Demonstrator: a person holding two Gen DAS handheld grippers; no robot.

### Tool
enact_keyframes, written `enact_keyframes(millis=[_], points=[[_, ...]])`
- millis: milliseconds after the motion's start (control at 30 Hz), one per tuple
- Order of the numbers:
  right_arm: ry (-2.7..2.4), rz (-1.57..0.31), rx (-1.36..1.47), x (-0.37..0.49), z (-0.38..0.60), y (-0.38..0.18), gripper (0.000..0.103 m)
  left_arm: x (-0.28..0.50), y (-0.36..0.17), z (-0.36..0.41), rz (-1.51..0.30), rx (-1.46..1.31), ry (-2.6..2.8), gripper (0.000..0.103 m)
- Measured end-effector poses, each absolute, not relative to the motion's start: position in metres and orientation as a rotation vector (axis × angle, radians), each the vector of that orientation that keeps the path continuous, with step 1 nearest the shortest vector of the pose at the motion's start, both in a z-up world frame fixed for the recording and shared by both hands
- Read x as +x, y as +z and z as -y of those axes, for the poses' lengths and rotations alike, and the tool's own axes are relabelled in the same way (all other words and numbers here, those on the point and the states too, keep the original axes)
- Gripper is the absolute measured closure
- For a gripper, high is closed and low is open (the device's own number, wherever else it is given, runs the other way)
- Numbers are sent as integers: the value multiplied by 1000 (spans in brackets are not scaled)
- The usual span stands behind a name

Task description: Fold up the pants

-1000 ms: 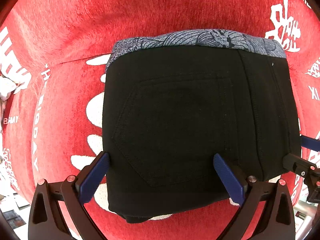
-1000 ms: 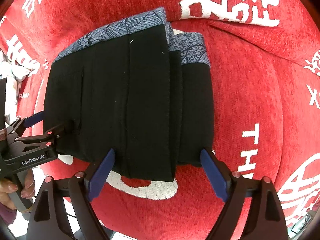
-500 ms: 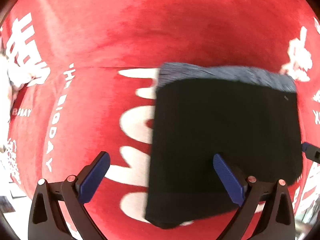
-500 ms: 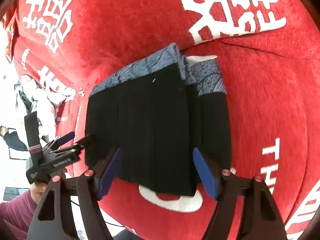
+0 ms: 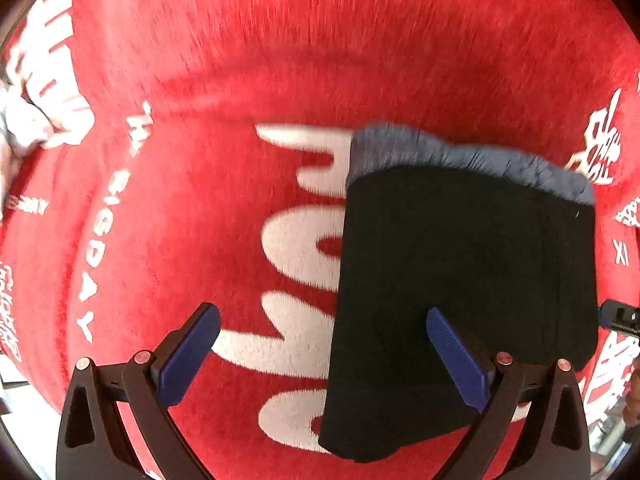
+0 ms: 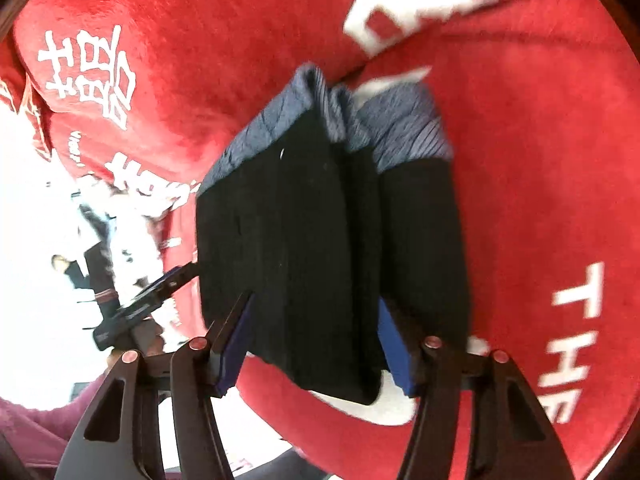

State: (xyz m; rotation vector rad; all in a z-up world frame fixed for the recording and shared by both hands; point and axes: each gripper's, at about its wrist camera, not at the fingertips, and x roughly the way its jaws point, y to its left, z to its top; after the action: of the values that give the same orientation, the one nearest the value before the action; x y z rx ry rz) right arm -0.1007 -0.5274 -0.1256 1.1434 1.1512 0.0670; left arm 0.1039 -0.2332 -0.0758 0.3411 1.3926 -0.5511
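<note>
The folded black pants (image 5: 460,280) with a blue-grey patterned waistband (image 5: 460,156) lie on a red blanket (image 5: 280,60). My left gripper (image 5: 324,344) hangs open above them. Its right finger (image 5: 456,360) is over the pants' left part, its left finger over the blanket's white lettering. In the right wrist view the pants (image 6: 320,220) reach between the fingers of my right gripper (image 6: 316,344), whose jaws are closing around the near edge of the folded stack. I cannot see the pads pressing the cloth. The left gripper (image 6: 160,292) shows at the pants' left side.
The red blanket (image 6: 540,160) with white lettering covers the whole soft surface and drops off at the near edge. Pale clothes (image 5: 24,132) lie at the far left. A person's maroon sleeve (image 6: 36,440) is at the lower left of the right wrist view.
My left gripper has slid left, so the pants now sit on the right of its view. The right gripper's jaws have narrowed and tilted, with the pants' near edge between them.
</note>
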Motion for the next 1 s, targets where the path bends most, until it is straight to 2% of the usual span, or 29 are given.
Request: enact_keyframes(millis=[100,167,233,300,433,533,667,800,900,933,1000], points=[[90,-1116,1222,-97,534,-137,44,107,-91,235,-1464,260,-602,0],[45,-1123,1275,-96,534,-142,86,100,-91,246,-1460,269,-645,0],[48,-1085,1299,-96,532,-135,91,89,-86,259,-1439,316,-689,0],[86,-1063,1266,-95,529,-116,91,73,-82,273,-1419,362,-746,0],[61,-1143,1104,-92,527,-95,91,51,-81,294,-1369,436,-762,0],[-48,-1274,943,-87,525,-113,86,41,-81,304,-1338,484,-739,0],[-103,-1230,1045,-95,528,-121,80,44,-71,299,-1326,484,-726,0],[-134,-1230,1017,-108,527,-108,75,73,-60,276,-1332,447,-672,0],[-179,-1243,997,-113,531,-100,54,93,-55,264,-1336,428,-651,0],[-183,-1249,1005,-114,533,-100,43,100,-56,262,-1346,422,-654,0],[-167,-1256,1037,-120,539,-106,39,117,-66,261,-1404,385,-695,0]])
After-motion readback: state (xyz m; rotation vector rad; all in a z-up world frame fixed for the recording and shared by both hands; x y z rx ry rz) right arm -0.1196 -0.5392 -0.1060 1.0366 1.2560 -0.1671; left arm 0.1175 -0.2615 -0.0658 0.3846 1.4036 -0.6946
